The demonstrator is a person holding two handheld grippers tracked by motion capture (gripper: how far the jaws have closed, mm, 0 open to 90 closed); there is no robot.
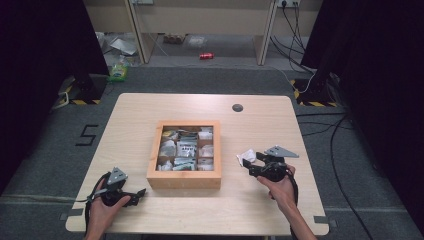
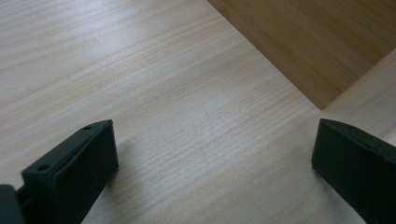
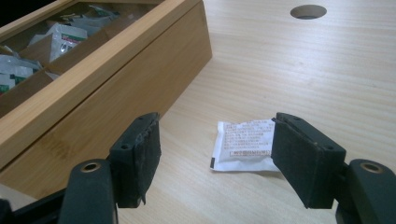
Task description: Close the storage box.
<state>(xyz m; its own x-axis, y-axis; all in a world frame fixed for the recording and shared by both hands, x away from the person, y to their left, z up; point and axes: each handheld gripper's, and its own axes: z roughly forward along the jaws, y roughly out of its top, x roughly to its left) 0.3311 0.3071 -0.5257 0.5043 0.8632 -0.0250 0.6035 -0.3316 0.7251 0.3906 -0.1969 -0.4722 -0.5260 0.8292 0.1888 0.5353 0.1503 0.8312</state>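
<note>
The right claw [image 3: 217,158] stands wide open and holds nothing; the white sachet [image 3: 243,145] lies flat on the table [image 1: 260,200], between its jaws, just beside the wooden box [image 1: 184,179]. The left claw [image 2: 212,170] rests open and empty near the box corner.

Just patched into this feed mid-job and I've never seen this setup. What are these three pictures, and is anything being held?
A person at a table holds two clamp tools. The high view looks down from above; the other two pictures come from cameras riding on each tool. The left hand-held gripper rests open over bare wood. The right hand-held gripper is open too, with a white sachet lying flat on the table between its jaws, not gripped. Beside it stands a wooden compartment box of similar packets.
</note>
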